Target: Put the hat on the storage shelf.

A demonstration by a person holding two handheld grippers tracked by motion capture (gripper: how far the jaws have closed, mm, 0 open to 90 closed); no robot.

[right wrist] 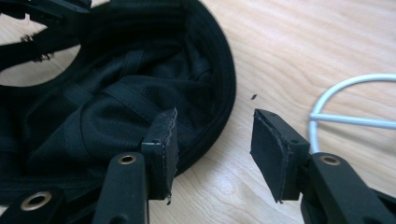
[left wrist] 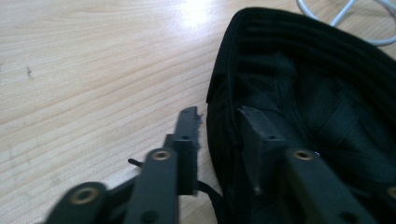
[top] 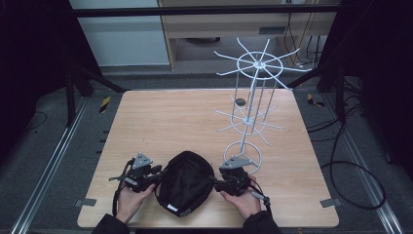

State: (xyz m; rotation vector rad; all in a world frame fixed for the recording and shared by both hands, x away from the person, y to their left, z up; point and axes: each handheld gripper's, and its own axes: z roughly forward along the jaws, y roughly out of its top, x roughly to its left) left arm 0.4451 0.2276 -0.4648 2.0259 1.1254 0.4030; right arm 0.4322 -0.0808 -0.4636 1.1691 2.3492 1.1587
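A black cap [top: 185, 183] lies upside down near the table's front edge, between my two grippers. In the left gripper view the cap [left wrist: 303, 93] shows its lining. My left gripper [left wrist: 219, 126] straddles its rim, one jaw outside over the wood and one inside, with a thin gap still showing at the outer pad. My right gripper [right wrist: 215, 140] stands open at the opposite rim of the cap [right wrist: 116, 107], one jaw over the lining and the other over bare wood. From above, the left gripper [top: 158, 178] and right gripper [top: 214, 183] flank the cap.
A white wire display rack [top: 253, 97] with radiating hooks stands at the right on the wooden table [top: 170, 117]. Its base ring [top: 242, 153] lies just behind my right gripper. A small dark disc [top: 240, 102] rests near the rack. Cables run on the floor at right.
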